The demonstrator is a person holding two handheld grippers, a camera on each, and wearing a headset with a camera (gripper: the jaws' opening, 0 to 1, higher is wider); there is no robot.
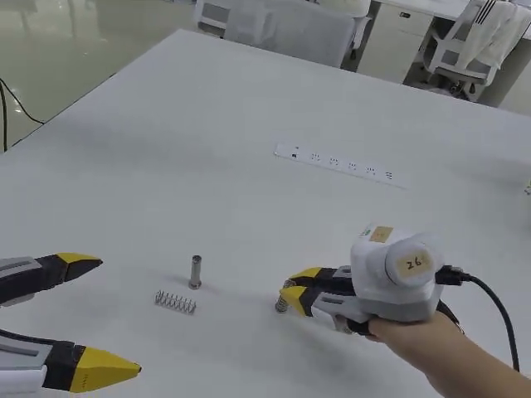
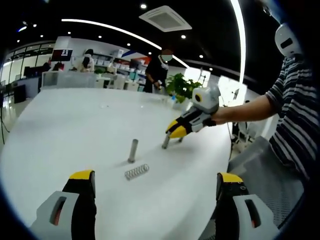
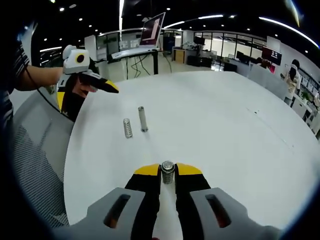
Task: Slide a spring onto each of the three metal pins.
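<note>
Left gripper point(image 2: 155, 176): jaws spread wide, holding nothing, hovering low over the table point(image 1: 249, 124).
Loose spring point(image 2: 136, 171): lies flat just ahead of the left gripper, between its jaw lines and nearest of the parts.
Standing pin point(image 2: 133, 150): upright and bare, just beyond the loose spring, near it but not touching.
Right gripper point(image 1: 289, 292): jaws pressed together on the held pin point(image 3: 168, 169), pinching it near the top. The pin's foot is at or close to the table, can't tell if it's touching. Coils show around its shaft, so my read is this one already carries its spring.

Step in hand, as I judge it: finishing off the held pin; the standing pin is next.
Next move calls for: left gripper drops onto the loose spring and closes lightly across the coils, since too much squeeze would deform it or roll it away. Then lift, turn it vertical, line the bore up over the pin top and lower. A free-standing pin may tip, so the right gripper should steady it.

Surface: plain white, smooth, matte; a power strip point(image 1: 344, 164) lies well beyond the right gripper.
Room: open office with office chairs point(image 1: 290, 29) at the far edge, ceiling spotlights, a plant point(image 2: 182, 86) and people in the distance.
</note>
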